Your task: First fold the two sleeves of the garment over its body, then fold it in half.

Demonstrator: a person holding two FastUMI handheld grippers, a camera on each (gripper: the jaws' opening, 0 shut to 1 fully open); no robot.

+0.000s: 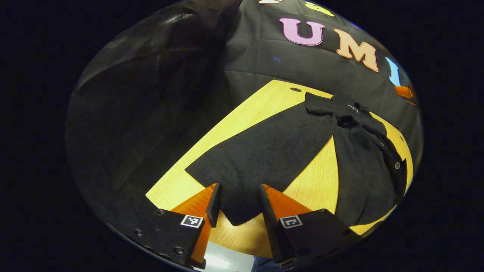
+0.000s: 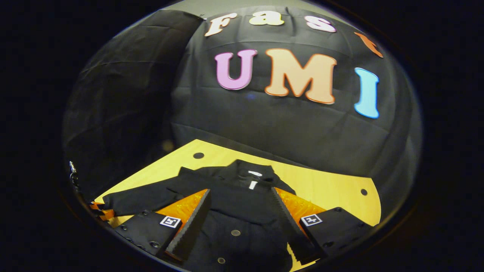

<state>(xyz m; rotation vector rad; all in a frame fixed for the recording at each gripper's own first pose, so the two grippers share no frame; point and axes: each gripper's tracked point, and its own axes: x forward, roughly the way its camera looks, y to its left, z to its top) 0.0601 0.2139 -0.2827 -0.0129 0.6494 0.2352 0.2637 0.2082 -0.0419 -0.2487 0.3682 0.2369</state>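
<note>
My black buttoned garment [image 2: 234,211], white neck label [image 2: 254,179] unreadable, lies on the yellow wooden table [image 1: 242,117]. Both my left gripper [image 1: 237,206] and right gripper [image 2: 240,219] are spread apart above it.

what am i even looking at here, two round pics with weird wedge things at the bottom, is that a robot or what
No robot: a person holds a two-finger gripper in each hand, and a fisheye camera rides on each one, looking forward along its fingers. Those wedges are the fingers.

In the left gripper view, the left gripper is open, its fingers either side of the cuff end of a sleeve stretched out flat; nothing is gripped yet.

In the right gripper view, the right gripper is open above the body of a black garment with snaps down its front. The other gripper peeks in at the far left, by the sleeve's end.

The garment lies spread on a wooden table. Neither gripper holds anything.
</note>
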